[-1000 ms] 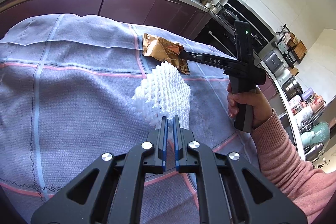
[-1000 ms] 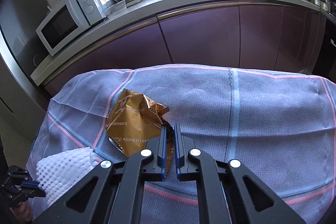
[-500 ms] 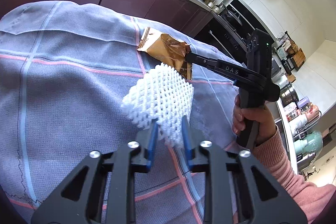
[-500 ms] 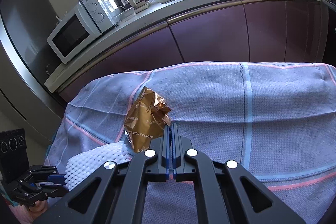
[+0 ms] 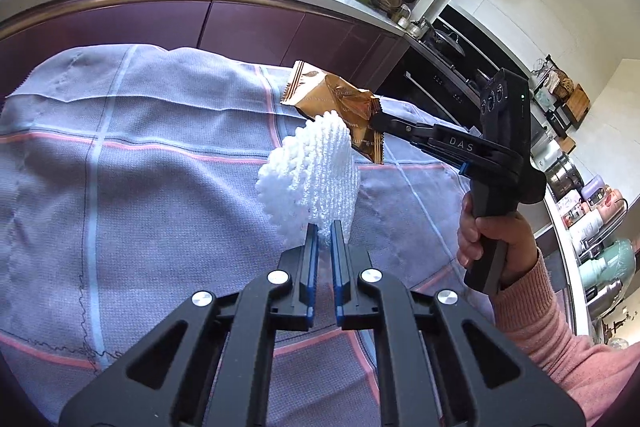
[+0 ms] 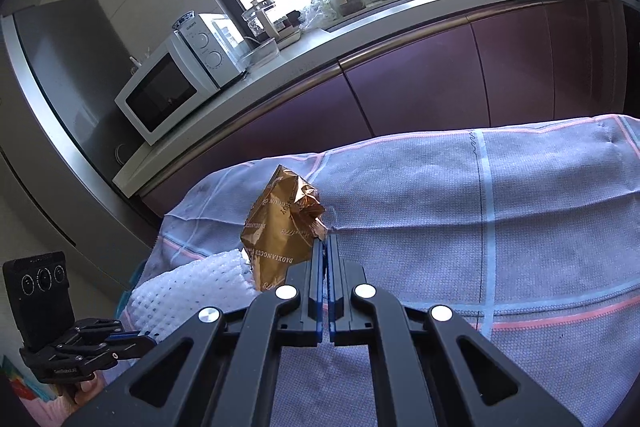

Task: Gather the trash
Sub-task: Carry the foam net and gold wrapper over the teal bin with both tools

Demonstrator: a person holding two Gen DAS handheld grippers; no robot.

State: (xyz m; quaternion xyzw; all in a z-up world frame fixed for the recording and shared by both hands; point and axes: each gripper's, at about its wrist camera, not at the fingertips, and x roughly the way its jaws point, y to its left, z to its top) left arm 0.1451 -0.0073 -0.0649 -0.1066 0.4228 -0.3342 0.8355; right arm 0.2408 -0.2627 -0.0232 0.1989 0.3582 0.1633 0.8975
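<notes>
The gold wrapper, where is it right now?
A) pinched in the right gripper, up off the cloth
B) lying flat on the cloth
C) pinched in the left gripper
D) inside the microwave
A: the right gripper is shut on a corner of the gold wrapper, which hangs above the checked cloth, while the left gripper is shut on the white foam net.

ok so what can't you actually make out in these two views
- Where the trash goes: no bin or bag shows in either view.
- Near end of the white foam net: left wrist view, hidden behind the left gripper.
- Lower edge of the gold wrapper: right wrist view, covered by the right gripper.
- Wrapper print: partly creased, unreadable as a whole.
- Table under the checked cloth: fully covered.
</notes>
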